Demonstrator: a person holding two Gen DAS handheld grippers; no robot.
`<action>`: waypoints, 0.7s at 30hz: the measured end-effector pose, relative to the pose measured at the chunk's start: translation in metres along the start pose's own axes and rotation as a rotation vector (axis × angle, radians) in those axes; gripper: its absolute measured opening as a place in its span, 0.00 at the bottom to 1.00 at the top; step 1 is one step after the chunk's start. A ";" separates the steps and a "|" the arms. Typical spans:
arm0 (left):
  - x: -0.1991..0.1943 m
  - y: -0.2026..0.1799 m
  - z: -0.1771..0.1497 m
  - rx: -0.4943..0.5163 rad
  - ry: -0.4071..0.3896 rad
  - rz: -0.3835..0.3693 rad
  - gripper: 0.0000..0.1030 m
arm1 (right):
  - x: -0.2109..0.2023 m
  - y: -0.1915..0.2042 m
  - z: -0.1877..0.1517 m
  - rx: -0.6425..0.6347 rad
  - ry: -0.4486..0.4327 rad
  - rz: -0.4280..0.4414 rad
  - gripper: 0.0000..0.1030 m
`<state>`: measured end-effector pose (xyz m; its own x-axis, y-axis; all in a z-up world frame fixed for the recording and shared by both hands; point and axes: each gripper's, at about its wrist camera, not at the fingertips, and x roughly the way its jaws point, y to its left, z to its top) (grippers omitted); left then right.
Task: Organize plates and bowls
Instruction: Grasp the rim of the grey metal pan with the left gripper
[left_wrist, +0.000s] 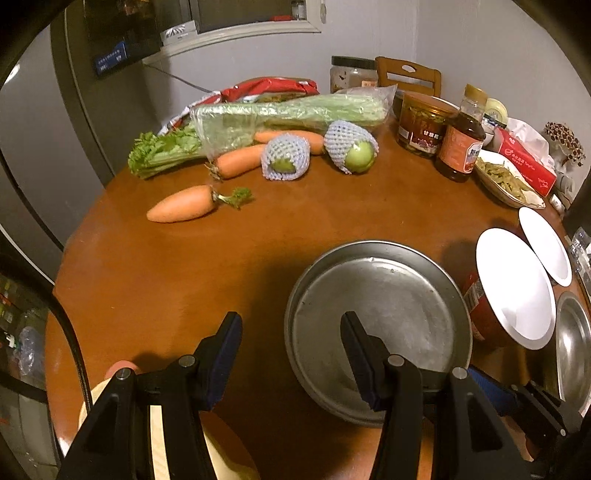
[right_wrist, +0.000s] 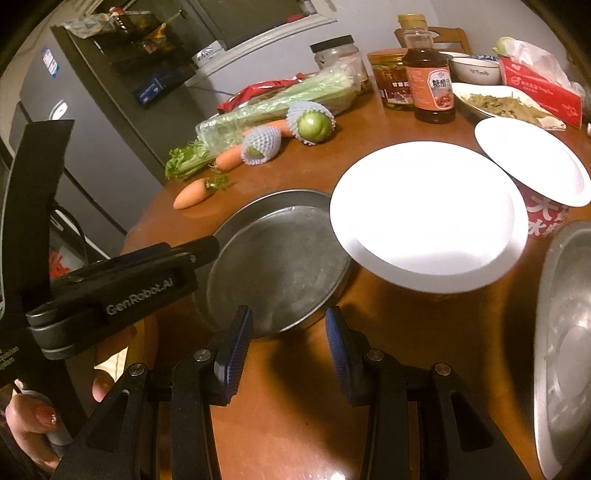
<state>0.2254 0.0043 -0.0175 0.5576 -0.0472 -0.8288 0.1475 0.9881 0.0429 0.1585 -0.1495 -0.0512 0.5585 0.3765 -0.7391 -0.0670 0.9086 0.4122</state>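
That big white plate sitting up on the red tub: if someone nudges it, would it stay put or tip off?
Probably tippy: the white plate sits tilted on a red tub narrower than itself, with its rim overhanging the metal pan. It looks glossy, so likely slippery, and rigid. If ceramic, a fall onto the wooden table could chip it.

Round brown table (left_wrist: 155, 280) carries a metal plate (left_wrist: 384, 314), loose carrot (left_wrist: 183, 205), bagged celery (left_wrist: 288, 112), sauce bottle (left_wrist: 460, 147)

Steel bowl (right_wrist: 565, 350) cut off at the right edge; red tub (right_wrist: 543, 218) half hidden under white plate (right_wrist: 532, 158).
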 end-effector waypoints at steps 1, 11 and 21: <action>0.002 0.001 0.000 -0.004 0.007 0.002 0.53 | 0.001 0.001 0.001 -0.002 0.000 -0.001 0.41; 0.023 0.004 -0.003 -0.022 0.074 -0.008 0.53 | 0.013 0.006 0.005 -0.030 0.001 -0.039 0.41; 0.019 0.003 -0.007 0.001 0.074 -0.029 0.32 | 0.016 0.011 0.006 -0.055 -0.003 -0.041 0.39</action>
<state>0.2306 0.0078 -0.0372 0.4908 -0.0647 -0.8689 0.1630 0.9864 0.0186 0.1719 -0.1350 -0.0553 0.5640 0.3381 -0.7534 -0.0894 0.9320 0.3513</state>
